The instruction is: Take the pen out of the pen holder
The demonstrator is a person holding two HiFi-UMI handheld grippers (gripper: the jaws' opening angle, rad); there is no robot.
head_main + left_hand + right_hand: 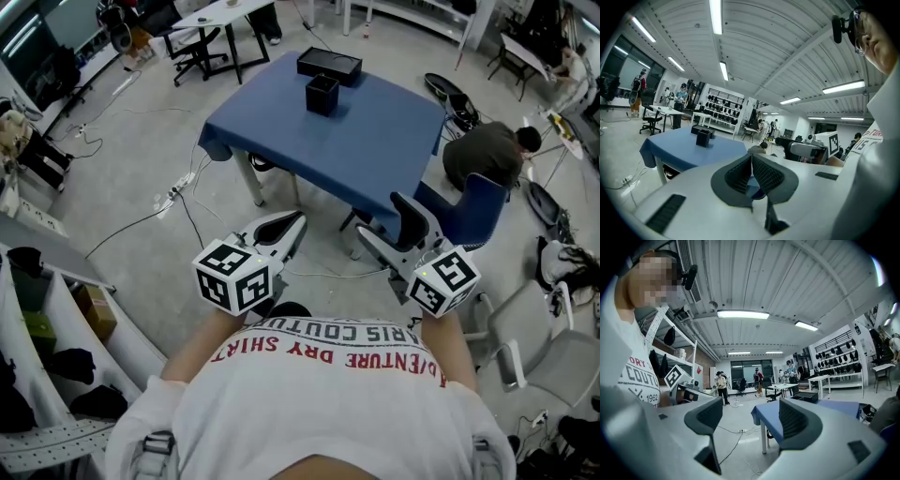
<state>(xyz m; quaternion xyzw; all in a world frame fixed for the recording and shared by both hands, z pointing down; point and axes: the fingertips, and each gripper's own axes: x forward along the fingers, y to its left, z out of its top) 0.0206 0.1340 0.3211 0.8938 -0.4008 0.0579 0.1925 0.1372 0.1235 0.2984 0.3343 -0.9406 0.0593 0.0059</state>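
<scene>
The black pen holder [322,94] stands on the far half of the blue table [375,150], with a flat black box [329,66] behind it. No pen shows in it from here. Both grippers hang in the air well short of the table, in front of my chest. My left gripper [296,223] is shut with nothing between its jaws; in its own view the pads [740,174] meet, and the pen holder [703,138] is small and far ahead. My right gripper [382,221] is open and empty [750,416], pointing level past the table's corner [764,414].
A person crouches on the floor [486,152] at the table's right side, beside a blue chair [469,211]. Cables and a power strip [173,197] lie on the floor left of the table. Shelving [56,309] runs along my left. More desks and people stand far off.
</scene>
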